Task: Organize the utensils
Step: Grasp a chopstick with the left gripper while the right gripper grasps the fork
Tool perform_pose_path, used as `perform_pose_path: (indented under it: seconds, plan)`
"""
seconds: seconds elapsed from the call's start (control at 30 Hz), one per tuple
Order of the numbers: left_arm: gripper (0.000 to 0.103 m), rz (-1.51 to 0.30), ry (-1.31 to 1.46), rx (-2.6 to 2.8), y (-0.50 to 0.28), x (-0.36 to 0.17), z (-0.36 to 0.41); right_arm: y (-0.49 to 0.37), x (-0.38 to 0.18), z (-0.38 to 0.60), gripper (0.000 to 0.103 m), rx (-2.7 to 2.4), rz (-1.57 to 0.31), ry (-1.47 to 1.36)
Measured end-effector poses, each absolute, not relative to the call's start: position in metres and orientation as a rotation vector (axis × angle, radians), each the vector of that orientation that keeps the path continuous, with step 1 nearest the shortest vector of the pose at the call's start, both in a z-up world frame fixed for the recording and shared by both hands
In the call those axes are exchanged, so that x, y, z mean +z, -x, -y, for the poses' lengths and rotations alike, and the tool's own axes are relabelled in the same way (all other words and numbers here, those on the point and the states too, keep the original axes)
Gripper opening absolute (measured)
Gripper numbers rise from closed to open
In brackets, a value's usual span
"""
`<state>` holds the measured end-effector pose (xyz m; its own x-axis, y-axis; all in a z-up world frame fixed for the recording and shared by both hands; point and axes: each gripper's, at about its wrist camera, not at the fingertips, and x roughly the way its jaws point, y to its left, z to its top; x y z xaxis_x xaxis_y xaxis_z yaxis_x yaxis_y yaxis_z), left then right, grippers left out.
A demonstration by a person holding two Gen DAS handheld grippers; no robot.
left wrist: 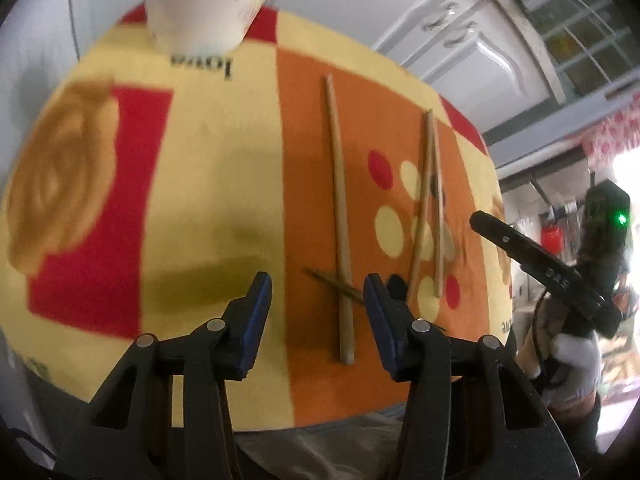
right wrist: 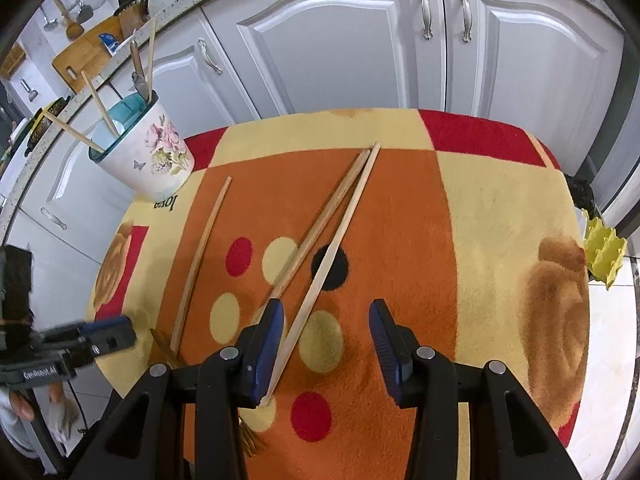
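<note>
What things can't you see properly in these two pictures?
- Fork, right wrist view: mostly hidden behind the right gripper.
- Holder, left wrist view: its top is cut off by the frame edge.
- Left gripper, right wrist view: too blurred to see its jaws.

A single wooden chopstick (left wrist: pixel 338 216) lies flat, running straight ahead from between the left claw (left wrist: pixel 318 300)'s spread pads, its thick end nearest the claw. It crosses over a thin dark fork (left wrist: pixel 334 285) just before the tips. Two more chopsticks (right wrist: pixel 328 236) lie ahead of the right claw (right wrist: pixel 328 344), touching at their far ends and spreading apart nearer; one passes just inside its left pad. A floral holder (right wrist: pixel 152 152) stands far left, upright, with chopsticks already leaning inside.
</note>
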<state>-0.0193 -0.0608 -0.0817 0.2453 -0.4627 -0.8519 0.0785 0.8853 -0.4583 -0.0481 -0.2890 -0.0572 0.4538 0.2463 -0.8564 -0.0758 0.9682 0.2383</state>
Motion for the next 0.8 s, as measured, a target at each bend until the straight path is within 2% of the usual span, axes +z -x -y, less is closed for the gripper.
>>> perform_pose_path:
  seconds: [0.13,0.2,0.27,0.37,0.47,0.63,0.8]
  plan:
    - [0.041,-1.263,0.365,-0.336,0.018,-0.086,0.071,0.045,-0.060,0.287,0.042,0.212,-1.093,-0.175]
    - [0.035,-1.261,0.369,-0.322,0.014,-0.088,0.074,0.043,-0.062,0.287,0.042,0.212,-1.096,-0.171]
    - [0.015,-1.263,0.342,-0.314,0.010,-0.089,0.081,0.039,-0.064,0.290,0.042,0.210,-1.101,-0.182]
    - [0.003,-1.239,0.293,-0.339,0.007,-0.090,0.086,0.032,-0.065,0.294,0.042,0.206,-1.102,-0.203]
    - [0.000,-1.215,0.274,-0.364,-0.007,-0.085,0.085,0.025,-0.066,0.297,0.042,0.208,-1.104,-0.226]
    - [0.000,-1.157,0.305,-0.357,-0.036,-0.069,0.072,0.007,-0.072,0.302,0.042,0.210,-1.121,-0.265]
    - [0.000,-1.218,0.334,-0.438,-0.033,-0.058,0.070,0.001,-0.071,0.302,0.042,0.221,-1.134,-0.275]
